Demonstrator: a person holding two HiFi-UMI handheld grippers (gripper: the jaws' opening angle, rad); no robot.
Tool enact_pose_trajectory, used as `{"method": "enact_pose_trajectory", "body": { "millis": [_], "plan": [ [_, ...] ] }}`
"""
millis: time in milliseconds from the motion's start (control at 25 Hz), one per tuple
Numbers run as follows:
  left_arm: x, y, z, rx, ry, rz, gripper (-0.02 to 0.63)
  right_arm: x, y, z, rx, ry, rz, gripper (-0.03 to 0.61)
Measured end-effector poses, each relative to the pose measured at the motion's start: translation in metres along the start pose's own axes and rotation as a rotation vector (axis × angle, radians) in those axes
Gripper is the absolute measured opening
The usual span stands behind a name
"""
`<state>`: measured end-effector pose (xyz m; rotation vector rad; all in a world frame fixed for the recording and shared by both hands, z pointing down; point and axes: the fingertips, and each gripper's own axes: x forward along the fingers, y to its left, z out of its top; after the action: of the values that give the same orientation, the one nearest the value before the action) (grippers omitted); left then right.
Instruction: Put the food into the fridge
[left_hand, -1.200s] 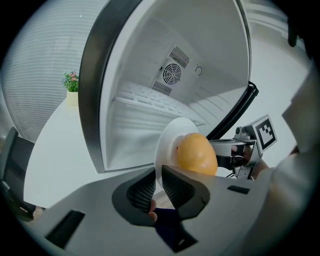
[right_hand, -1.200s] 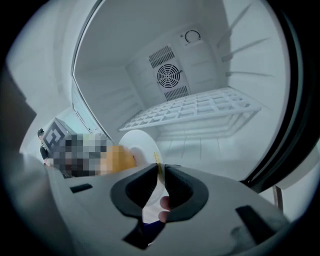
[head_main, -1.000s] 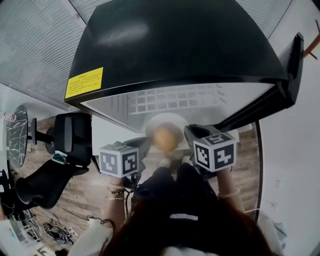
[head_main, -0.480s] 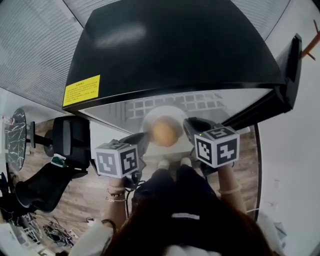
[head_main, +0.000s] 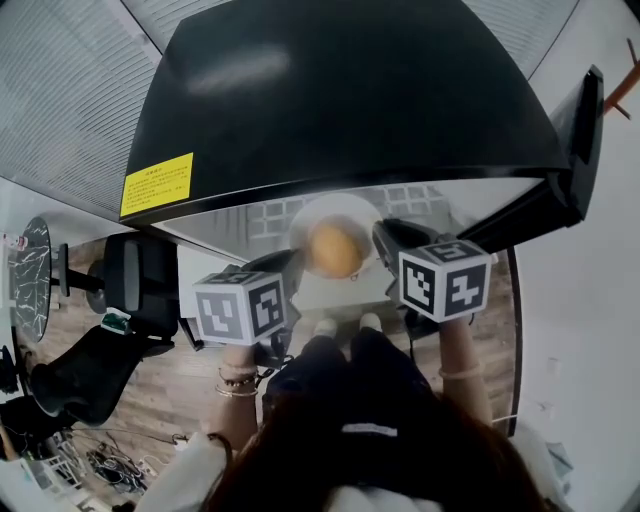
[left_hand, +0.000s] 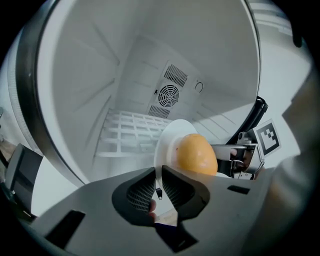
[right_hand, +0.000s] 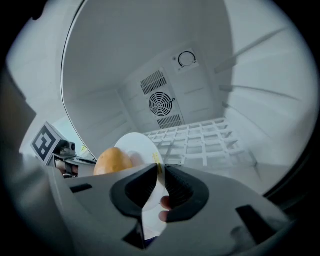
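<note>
A white plate (head_main: 345, 212) carries a round orange-brown bun (head_main: 335, 248). My left gripper (head_main: 290, 268) is shut on the plate's left rim, and my right gripper (head_main: 385, 245) is shut on its right rim. Together they hold it at the mouth of the open black fridge (head_main: 340, 90). In the left gripper view the plate (left_hand: 167, 142) stands edge-on between the jaws of the left gripper (left_hand: 158, 175), with the bun (left_hand: 196, 153) beyond. The right gripper view shows the right gripper (right_hand: 161, 172) clamped on the plate (right_hand: 137, 146), the bun (right_hand: 112, 161) to the left.
The fridge's white inside has a wire shelf (right_hand: 202, 140), a rear fan vent (right_hand: 160, 105) and ribbed side walls. Its door (head_main: 585, 140) hangs open at the right. A black office chair (head_main: 120, 300) stands on the wood floor at the left.
Both grippers have carried the plate and bun upward and forward, closer to the fridge's opening. The grip on both rims is unchanged.
</note>
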<state>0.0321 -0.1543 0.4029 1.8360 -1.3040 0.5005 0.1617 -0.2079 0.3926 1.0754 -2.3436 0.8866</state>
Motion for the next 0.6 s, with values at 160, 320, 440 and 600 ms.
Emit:
{"method": "enact_pose_trajectory", "body": {
  "millis": [160,320,440,600],
  "plan": [
    [0.003,0.0,0.008,0.0,-0.01,0.009,0.048,0.001,-0.003,0.004,0.011,-0.009,-0.004,0.051],
    [0.006,-0.001,0.016,0.014,-0.018,0.013,0.048,0.002,-0.007,0.008,0.017,-0.018,-0.012,0.051],
    [0.008,-0.002,0.022,0.021,-0.027,0.014,0.048,0.003,-0.01,0.013,0.021,-0.027,-0.02,0.051],
    [0.01,-0.003,0.032,0.018,-0.05,0.022,0.049,0.003,-0.013,0.019,0.037,-0.041,-0.021,0.051]
  ]
}}
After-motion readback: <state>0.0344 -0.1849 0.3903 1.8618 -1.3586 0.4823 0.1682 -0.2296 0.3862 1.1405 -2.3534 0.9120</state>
